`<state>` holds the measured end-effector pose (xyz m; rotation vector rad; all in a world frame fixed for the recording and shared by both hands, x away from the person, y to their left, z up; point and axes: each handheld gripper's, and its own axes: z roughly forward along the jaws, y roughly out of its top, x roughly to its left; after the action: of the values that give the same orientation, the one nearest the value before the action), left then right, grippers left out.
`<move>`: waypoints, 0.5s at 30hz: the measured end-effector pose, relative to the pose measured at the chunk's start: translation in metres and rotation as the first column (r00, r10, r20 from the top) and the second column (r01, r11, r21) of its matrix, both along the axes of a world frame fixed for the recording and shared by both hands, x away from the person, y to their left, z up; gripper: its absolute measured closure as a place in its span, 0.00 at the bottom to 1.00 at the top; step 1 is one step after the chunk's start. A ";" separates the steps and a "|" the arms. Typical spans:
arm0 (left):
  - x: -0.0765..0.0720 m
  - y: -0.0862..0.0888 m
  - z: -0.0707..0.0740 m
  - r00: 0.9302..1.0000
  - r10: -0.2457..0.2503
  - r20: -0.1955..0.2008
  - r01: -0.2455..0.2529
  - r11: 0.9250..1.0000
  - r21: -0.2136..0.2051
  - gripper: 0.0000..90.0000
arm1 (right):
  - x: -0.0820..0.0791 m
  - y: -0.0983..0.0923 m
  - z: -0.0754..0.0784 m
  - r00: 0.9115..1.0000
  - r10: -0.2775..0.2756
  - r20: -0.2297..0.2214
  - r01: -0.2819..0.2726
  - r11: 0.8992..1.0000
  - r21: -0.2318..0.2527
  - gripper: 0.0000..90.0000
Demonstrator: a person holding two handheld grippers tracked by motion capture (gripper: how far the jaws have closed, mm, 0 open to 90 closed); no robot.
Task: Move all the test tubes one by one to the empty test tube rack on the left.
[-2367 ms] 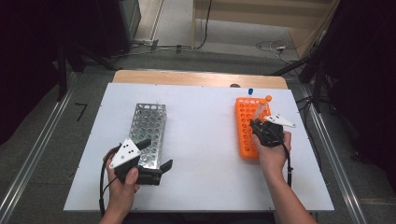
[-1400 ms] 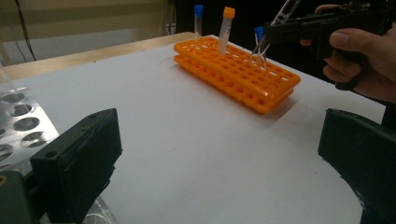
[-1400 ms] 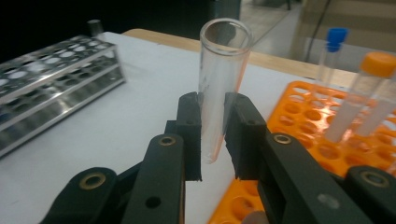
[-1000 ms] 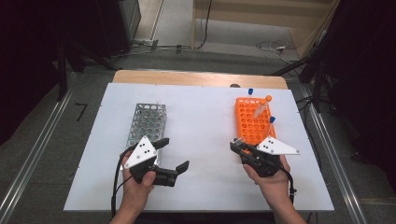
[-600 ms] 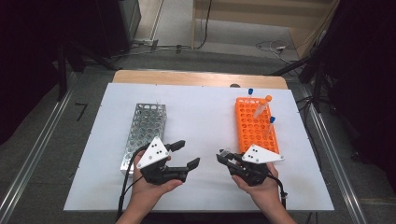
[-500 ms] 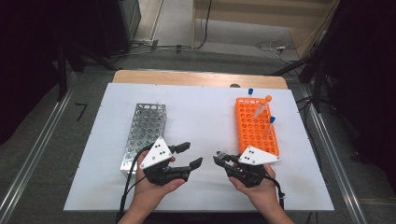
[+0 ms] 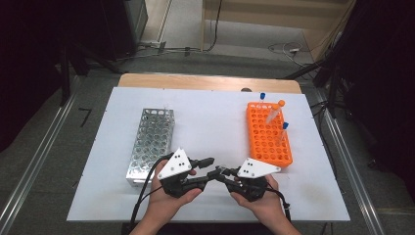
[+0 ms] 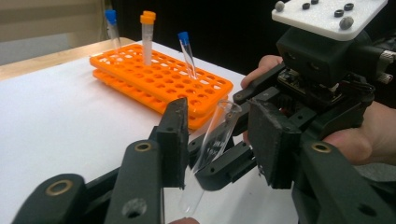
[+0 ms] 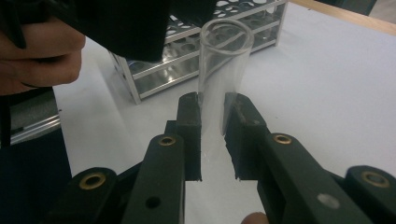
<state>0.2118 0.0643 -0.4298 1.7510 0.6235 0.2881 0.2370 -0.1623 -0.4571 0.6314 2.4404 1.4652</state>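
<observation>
A clear uncapped test tube [image 9: 224, 56] stands between the pads of my right gripper [image 9: 212, 105], which is shut on its lower part. My left gripper [image 8: 219, 126] faces it nose to nose at the table's front middle. The tube [image 8: 212, 140] leans between the left gripper's jaws, which have just been closing. One pad is close to the glass, and the other is still apart from it. In the high view the left gripper [image 7: 211, 168] and the right gripper [image 7: 222, 174] meet tip to tip.
An orange rack [image 7: 266, 139] at the right holds a blue-capped tube [image 7: 262, 96], an orange-capped one [image 7: 280, 104] and another blue-capped one [image 7: 284, 126]. A steel rack [image 7: 149, 142] lies at the left. Bare white tabletop [image 7: 210, 122] lies between the racks.
Both hands have come together at the front middle of the table. The left gripper's jaws have narrowed around the tube that the right gripper carries.
</observation>
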 end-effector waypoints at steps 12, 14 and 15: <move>-0.001 -0.010 -0.005 1.000 -0.014 -0.005 0.014 0.999 0.052 0.77 | -0.007 0.007 0.003 0.999 0.047 0.007 -0.047 0.999 -0.006 0.82; -0.001 -0.011 -0.005 1.000 -0.013 -0.003 0.013 0.998 0.056 0.79 | -0.007 0.008 0.003 0.999 0.051 0.006 -0.051 0.999 -0.010 0.83; -0.001 -0.011 -0.005 1.000 -0.011 -0.001 0.011 0.998 0.058 0.79 | -0.007 0.008 0.003 0.999 0.053 0.004 -0.053 0.999 -0.010 0.82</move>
<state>0.2106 0.0530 -0.4351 1.8094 0.6109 0.3011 0.2298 -0.1547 -0.4541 0.5652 2.4776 1.4712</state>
